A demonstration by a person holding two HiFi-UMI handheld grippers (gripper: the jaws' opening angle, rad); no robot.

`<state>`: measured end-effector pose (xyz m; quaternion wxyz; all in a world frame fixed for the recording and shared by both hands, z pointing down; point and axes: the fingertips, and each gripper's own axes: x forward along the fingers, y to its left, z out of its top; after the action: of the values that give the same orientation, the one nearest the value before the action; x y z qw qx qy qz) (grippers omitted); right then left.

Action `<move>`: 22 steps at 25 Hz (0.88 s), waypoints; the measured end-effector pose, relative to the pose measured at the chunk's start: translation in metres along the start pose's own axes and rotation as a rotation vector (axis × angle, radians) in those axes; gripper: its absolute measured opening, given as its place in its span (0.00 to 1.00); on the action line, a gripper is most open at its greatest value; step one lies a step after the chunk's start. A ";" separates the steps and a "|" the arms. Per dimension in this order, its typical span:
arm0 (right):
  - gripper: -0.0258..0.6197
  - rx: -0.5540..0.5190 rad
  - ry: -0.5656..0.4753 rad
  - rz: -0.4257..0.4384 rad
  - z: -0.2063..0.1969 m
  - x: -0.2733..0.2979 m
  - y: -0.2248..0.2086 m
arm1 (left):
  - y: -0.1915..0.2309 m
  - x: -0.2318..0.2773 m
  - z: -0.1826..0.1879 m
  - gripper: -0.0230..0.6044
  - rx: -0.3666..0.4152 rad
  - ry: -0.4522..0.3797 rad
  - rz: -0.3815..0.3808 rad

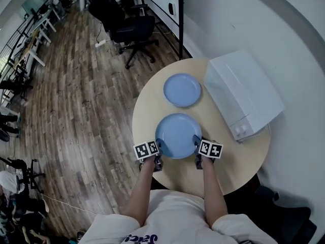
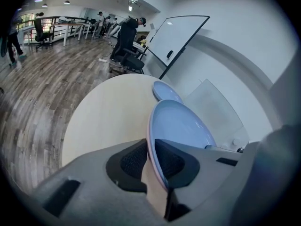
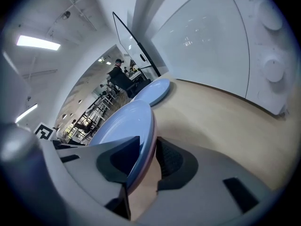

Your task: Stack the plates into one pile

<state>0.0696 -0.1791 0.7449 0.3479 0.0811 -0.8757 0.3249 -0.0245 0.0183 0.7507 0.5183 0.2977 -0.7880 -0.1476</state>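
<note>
We've got the near blue plate [image 1: 177, 135] pinched from both sides
Left gripper [image 1: 158, 146] clamps its left rim, right gripper [image 1: 197, 141] its right rim, mid-frame; second blue plate [image 1: 182, 90] sits above.

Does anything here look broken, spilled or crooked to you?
Nothing stands out. The left tool and right tool each pinch an opposite rim of the near blue plate; the far blue plate lies flat on the round table. No spills or cracks show.
</note>
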 end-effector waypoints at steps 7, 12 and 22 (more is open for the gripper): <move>0.22 -0.088 0.006 0.096 -0.002 -0.017 0.044 | 0.009 -0.059 -0.010 0.13 -0.057 -0.117 0.042; 0.21 -0.155 0.008 0.174 -0.003 -0.013 0.090 | 0.030 -0.102 -0.002 0.13 -0.094 -0.210 0.075; 0.21 -0.272 0.029 0.226 -0.021 0.029 0.196 | 0.115 -0.162 0.027 0.13 -0.161 -0.304 0.101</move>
<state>-0.0129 -0.0116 0.6749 0.3296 -0.0706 -0.9099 0.2419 -0.0394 0.2067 0.6837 0.4219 0.1894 -0.8570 -0.2273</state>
